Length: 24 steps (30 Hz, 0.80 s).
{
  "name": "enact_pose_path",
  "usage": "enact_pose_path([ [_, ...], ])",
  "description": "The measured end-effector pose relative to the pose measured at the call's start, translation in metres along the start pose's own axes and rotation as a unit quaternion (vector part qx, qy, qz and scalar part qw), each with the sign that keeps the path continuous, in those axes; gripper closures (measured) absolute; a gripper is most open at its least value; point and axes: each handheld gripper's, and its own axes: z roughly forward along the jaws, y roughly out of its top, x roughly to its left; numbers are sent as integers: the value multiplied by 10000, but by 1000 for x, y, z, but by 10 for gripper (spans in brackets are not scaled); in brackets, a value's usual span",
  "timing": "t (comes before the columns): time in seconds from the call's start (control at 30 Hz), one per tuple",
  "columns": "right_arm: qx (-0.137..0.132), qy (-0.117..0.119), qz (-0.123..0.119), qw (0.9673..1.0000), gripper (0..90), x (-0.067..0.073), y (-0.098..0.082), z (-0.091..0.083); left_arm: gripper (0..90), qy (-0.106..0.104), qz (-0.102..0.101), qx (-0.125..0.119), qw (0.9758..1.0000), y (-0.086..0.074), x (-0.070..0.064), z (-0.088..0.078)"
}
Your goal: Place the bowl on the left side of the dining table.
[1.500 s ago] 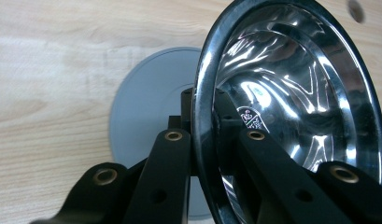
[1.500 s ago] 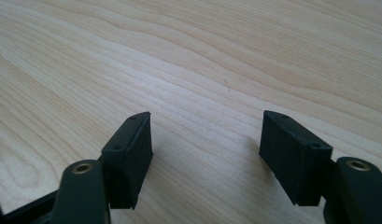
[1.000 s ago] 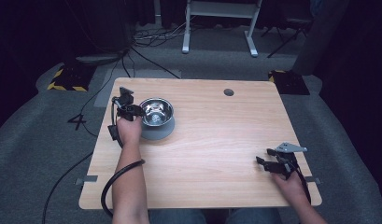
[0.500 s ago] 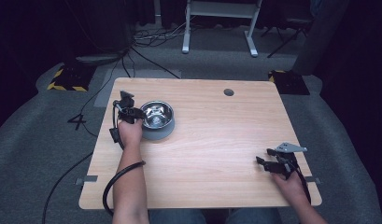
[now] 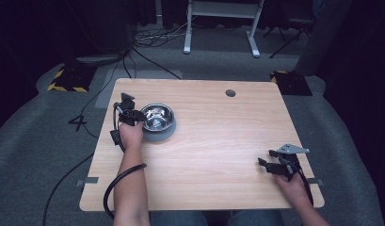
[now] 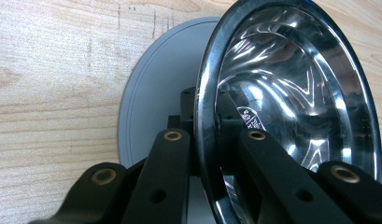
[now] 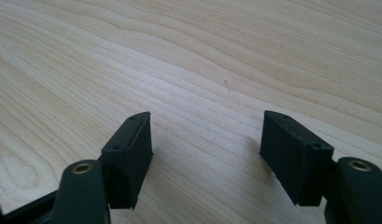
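Upper left of the table [image 5: 218, 141]: steel bowl [image 5: 157, 117] on a grey disc [image 5: 163, 135], its near rim pinched between the left gripper [image 5: 129, 113] jaws. Bare wood stretches across the centre and right. Lower right, near the edge, the right gripper [image 5: 270, 160] rests with jaws spread.

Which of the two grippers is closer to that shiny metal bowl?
Left. The left gripper is clamped on the metal bowl's rim, one jaw inside and one outside. The right gripper sits open over bare wood at the table's opposite near corner, far from it.
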Motion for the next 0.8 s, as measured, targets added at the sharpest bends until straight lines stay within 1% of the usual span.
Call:
enact_pose_path([
  [0.07,0,0,3,10000,341,0,0,0,856,25,33,5,10000,0,0,1],
  [0.1,-1,0,3,10000,341,0,0,0,856,25,17,-25,10000,-1,0,2],
  [0.13,0,0,1,10000,341,0,0,0,856,22,-40,-57,10000,-1,0,2],
  [0.17,0,0,3,10000,341,0,0,0,856,-3,-26,-22,10000,-1,1,2],
  [0.2,-1,0,2,10000,341,0,0,0,856,-46,-55,-28,10000,-2,1,2],
  [0.23,0,-1,2,10000,341,0,0,0,852,-55,-120,-57,9999,-2,1,2],
  [0.27,0,-1,2,10000,341,0,0,0,852,-61,-66,-9,10000,-2,2,1],
  [0.3,0,0,3,10000,341,0,0,0,851,-50,-54,6,10000,-2,2,1],
  [0.37,0,0,3,10000,341,0,0,0,843,-25,39,19,10000,-2,3,1],
  [0.4,-1,-1,4,10000,341,0,0,0,815,-41,19,39,10000,-2,4,1],
  [0.43,0,0,1,10000,341,0,0,0,779,17,6,-29,10000,-3,3,0],
  [0.47,1,-1,2,10000,341,0,0,0,741,63,40,-94,9999,-3,4,-3],
  [0.5,-1,-1,2,10000,341,0,0,0,638,119,97,-73,9999,-3,5,-5],
  [0.53,-1,-1,2,10000,341,0,0,0,638,148,22,-168,9997,-4,5,-5],
  [0.57,0,0,3,10000,341,0,0,0,599,136,-21,-187,9997,-4,6,-8],
  [0.6,1,-1,2,10000,341,0,0,0,580,130,-47,-226,9996,-4,7,-10],
  [0.63,0,0,4,10000,341,0,0,0,572,111,-90,-346,9993,-4,8,-12],
  [0.7,-2,0,2,10000,341,0,0,0,554,107,-52,-365,9993,-4,8,-16],
  [0.73,-1,-1,1,10000,341,0,0,0,548,168,-1,-394,9991,-4,8,-18],
  [0.77,0,0,3,10000,341,0,0,0,542,180,-12,-435,9989,-4,7,-18],
  [0.8,0,0,3,10000,341,0,0,0,539,160,15,-435,9989,-4,7,-21],
])
